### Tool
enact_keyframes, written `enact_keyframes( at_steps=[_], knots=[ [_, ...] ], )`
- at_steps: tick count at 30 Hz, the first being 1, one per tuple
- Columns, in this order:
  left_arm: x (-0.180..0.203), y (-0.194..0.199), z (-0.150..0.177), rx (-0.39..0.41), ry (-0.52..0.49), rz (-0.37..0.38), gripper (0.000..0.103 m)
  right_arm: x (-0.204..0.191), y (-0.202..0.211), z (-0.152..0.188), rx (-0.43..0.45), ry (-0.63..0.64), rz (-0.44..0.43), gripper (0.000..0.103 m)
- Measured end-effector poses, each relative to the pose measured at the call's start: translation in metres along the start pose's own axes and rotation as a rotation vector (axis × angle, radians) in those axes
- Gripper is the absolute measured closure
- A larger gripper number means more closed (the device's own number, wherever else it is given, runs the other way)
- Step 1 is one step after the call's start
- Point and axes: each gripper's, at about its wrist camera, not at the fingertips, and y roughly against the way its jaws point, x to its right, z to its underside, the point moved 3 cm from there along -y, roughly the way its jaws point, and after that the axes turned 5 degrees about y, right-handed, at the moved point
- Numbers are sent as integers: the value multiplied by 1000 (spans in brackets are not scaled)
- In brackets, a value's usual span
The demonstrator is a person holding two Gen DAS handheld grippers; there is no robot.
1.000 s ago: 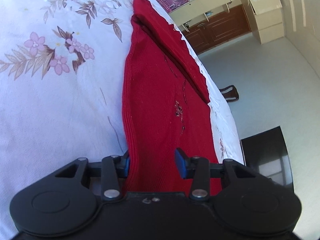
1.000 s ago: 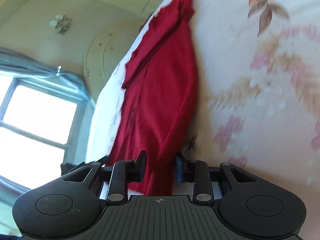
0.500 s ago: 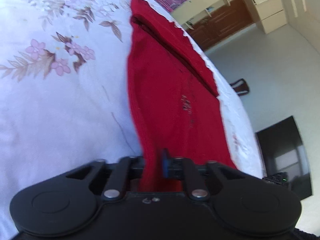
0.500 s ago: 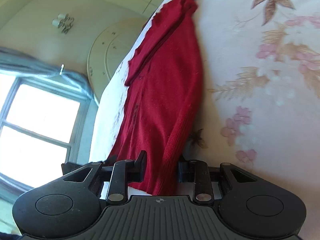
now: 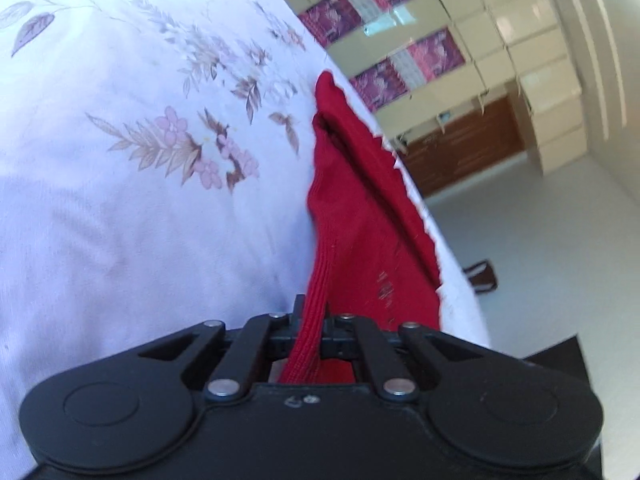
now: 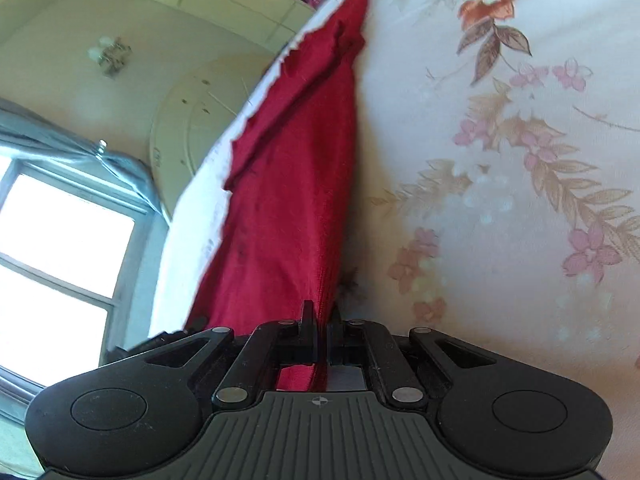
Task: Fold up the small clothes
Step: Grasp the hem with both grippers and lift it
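Tools (image 5: 313, 316) (image 6: 322, 316) both clamp red garment (image 5: 360, 216).

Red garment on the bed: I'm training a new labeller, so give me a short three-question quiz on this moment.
1. True or false: the left gripper is shut on the red garment.
2. What is the right gripper doing? A) hanging open above the sheet B) pinching the garment's edge C) holding a hanger
3. Fill in: the garment lies on a ______-patterned sheet.

Key: 1 true; 2 B; 3 floral
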Motion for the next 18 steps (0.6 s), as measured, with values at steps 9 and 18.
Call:
enact_keyframes(
  at_steps=[9, 18],
  knots=[
    [96, -9, -61, 90, -87, 52, 101, -68, 13, -85, 184, 135, -3, 100],
    [158, -141, -172, 46, -195, -20, 101, -58, -46, -234, 288, 41, 105, 100]
  ],
)
